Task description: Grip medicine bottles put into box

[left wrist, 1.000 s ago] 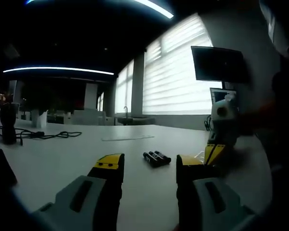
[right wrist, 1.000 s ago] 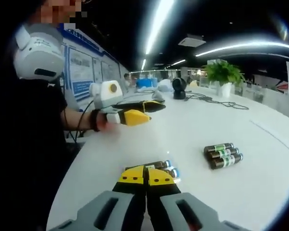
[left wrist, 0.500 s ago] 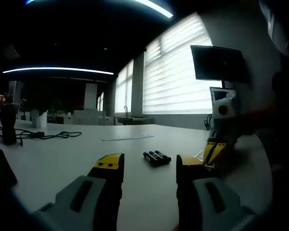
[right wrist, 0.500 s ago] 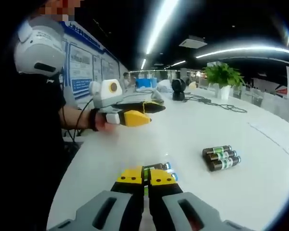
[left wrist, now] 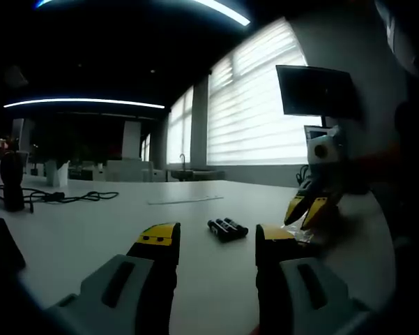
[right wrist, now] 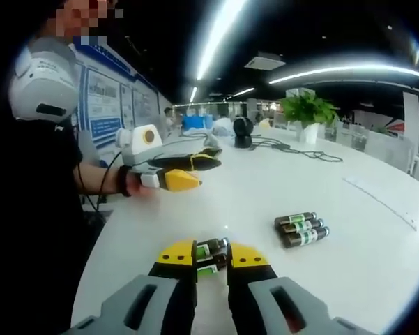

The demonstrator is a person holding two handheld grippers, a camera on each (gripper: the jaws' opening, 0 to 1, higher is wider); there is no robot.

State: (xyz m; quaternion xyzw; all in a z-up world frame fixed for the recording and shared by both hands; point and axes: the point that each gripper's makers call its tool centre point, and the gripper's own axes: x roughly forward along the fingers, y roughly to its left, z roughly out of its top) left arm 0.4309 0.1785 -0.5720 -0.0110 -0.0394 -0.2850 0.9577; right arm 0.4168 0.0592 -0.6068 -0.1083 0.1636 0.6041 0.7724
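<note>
White desk (right wrist: 376, 265): right gripper (right wrist: 212, 252), jaws slightly apart astride two bottles (right wrist: 210, 255), must close; left gripper (left wrist: 214, 237) hangs open, empty.

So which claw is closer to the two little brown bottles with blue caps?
The right gripper. The two small brown blue-capped bottles lie on the white table right between its open yellow tips. The left gripper hangs open well off to the side, above the table's edge.

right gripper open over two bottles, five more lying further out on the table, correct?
Not five: three bottles lie further out on the table, per the right gripper view. The rest holds: the right gripper is open over two bottles.
</note>
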